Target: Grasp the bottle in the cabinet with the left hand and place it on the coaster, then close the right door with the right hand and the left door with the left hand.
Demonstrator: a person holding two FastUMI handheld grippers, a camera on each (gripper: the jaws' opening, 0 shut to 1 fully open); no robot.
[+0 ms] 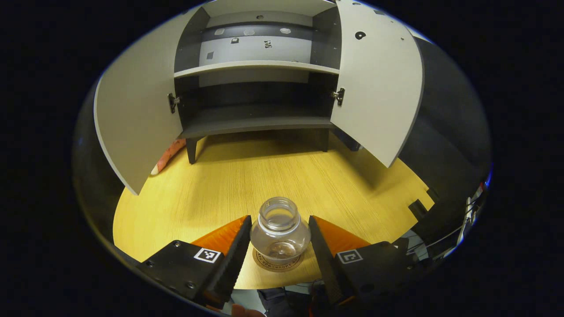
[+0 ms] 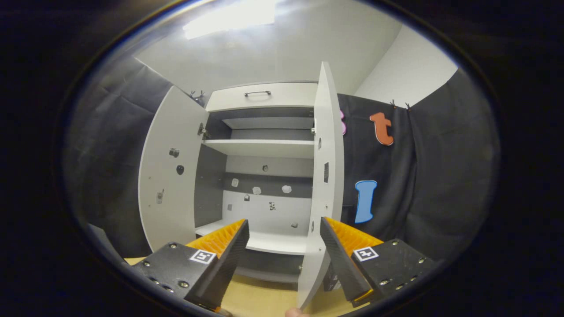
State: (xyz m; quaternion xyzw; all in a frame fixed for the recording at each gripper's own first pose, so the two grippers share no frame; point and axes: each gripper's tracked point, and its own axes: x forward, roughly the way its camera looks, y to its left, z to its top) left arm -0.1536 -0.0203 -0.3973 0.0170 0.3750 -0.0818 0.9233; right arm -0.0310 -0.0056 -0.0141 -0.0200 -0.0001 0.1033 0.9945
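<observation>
bottle [image 1: 280,231]: upright on coaster [image 1: 276,262], between the spread fingers of the left hand-held gripper [image 1: 278,237]. right hand-held gripper [image 2: 284,240]: open, right door [image 2: 325,185] edge ahead between its fingers.

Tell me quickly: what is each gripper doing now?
Left gripper: open around the bottle on the coaster, jaws not touching it.
Right gripper: open, empty, facing the right door.

A clear glass bottle [image 1: 280,231] stands on a brown printed coaster [image 1: 276,263]. The cabinet [image 1: 257,66] is white with dark grey inner walls. The table [image 1: 246,180] is yellow wood grain.
</observation>
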